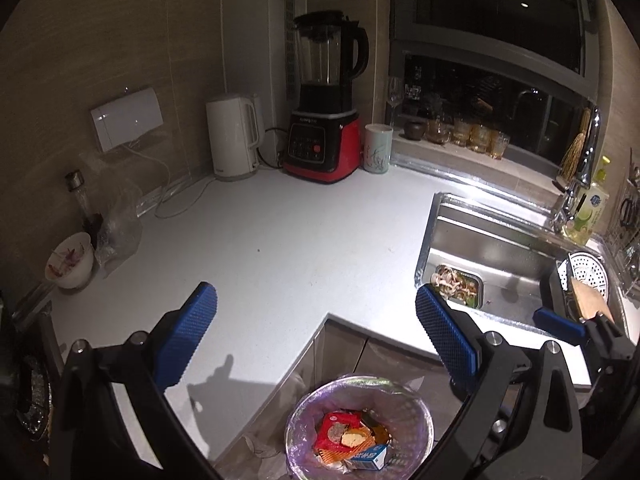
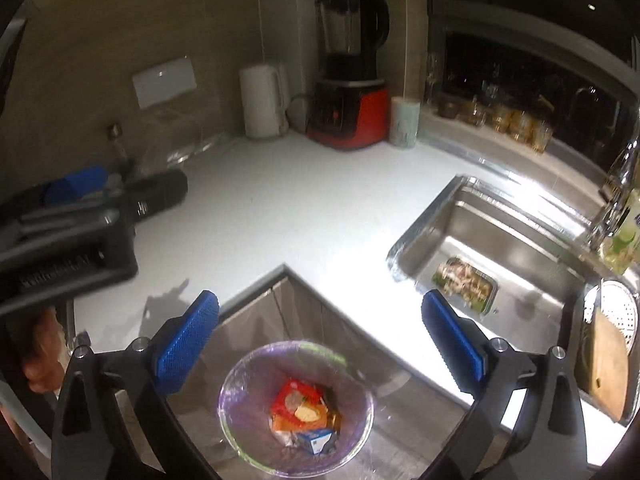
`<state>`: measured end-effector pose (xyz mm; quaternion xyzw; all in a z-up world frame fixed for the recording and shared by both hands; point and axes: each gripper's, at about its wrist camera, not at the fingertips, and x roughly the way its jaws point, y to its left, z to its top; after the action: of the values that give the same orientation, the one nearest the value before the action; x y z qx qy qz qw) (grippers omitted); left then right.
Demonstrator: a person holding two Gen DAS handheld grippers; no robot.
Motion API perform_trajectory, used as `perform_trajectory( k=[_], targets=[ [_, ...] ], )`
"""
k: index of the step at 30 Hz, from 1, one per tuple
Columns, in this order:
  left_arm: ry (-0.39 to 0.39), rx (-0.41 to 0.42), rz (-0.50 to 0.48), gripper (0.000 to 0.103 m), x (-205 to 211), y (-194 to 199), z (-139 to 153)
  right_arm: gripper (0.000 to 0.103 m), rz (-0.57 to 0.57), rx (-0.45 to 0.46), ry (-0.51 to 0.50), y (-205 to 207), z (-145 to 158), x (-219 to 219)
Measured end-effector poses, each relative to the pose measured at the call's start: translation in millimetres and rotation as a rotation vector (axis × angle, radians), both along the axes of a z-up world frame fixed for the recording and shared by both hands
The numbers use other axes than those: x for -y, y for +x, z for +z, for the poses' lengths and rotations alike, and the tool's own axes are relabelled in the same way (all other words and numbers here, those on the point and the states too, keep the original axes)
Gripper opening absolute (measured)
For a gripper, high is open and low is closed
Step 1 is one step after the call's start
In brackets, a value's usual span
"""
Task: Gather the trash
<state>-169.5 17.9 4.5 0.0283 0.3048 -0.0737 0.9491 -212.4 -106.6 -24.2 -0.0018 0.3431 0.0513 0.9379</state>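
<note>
A round trash bin with a clear liner stands on the floor in the counter's inner corner; I point at its rim [image 1: 424, 408] [image 2: 236, 372]. Inside lie a red snack packet [image 1: 334, 432] [image 2: 294, 398], an orange wrapper and a small blue-and-white carton [image 1: 370, 456] [image 2: 316, 440]. My left gripper [image 1: 316, 332] is open and empty above the counter edge, over the bin. My right gripper [image 2: 320, 332] is open and empty, also above the bin. The right gripper shows at the right edge of the left wrist view [image 1: 560, 324]; the left gripper shows at the left of the right wrist view [image 2: 80, 208].
A white L-shaped counter [image 1: 280, 248] carries a kettle [image 1: 234, 136], a red-based blender [image 1: 326, 100], a canister [image 1: 378, 148], a bowl with scraps [image 1: 70, 260] and a crumpled clear bag [image 1: 118, 224]. The steel sink [image 1: 504, 264] holds a tray of food scraps [image 1: 458, 284], a strainer and a board.
</note>
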Motion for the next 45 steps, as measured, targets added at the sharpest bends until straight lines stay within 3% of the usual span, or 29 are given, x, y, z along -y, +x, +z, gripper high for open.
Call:
perform_trajectory(
  k=[4,8,14,22,29,45],
  targets=[
    [0.002,0.081,0.007,0.095,0,-24,44,0.101,-0.027,0.103,0.005,-23,53,6],
    [0.033,0.175,0.048,0.095,0,-56,75,0.101,-0.045,0.149,0.022,-47,81,12],
    [0.006,0.176,0.048,0.095,3,-94,102,0.101,-0.063,0.202,0.011,-89,108,9],
    [-0.013,0.11,0.061,0.095,4,-118,92,0.101,-0.107,0.175,-0.008,-122,104,13],
    [-0.016,0.126,0.044,0.095,6,-134,92,0.101,-0.125,0.201,-0.029,-144,107,12],
    [-0.005,0.142,0.031,0.095,12,-143,91,0.101,-0.118,0.22,-0.03,-151,109,11]
  ],
)
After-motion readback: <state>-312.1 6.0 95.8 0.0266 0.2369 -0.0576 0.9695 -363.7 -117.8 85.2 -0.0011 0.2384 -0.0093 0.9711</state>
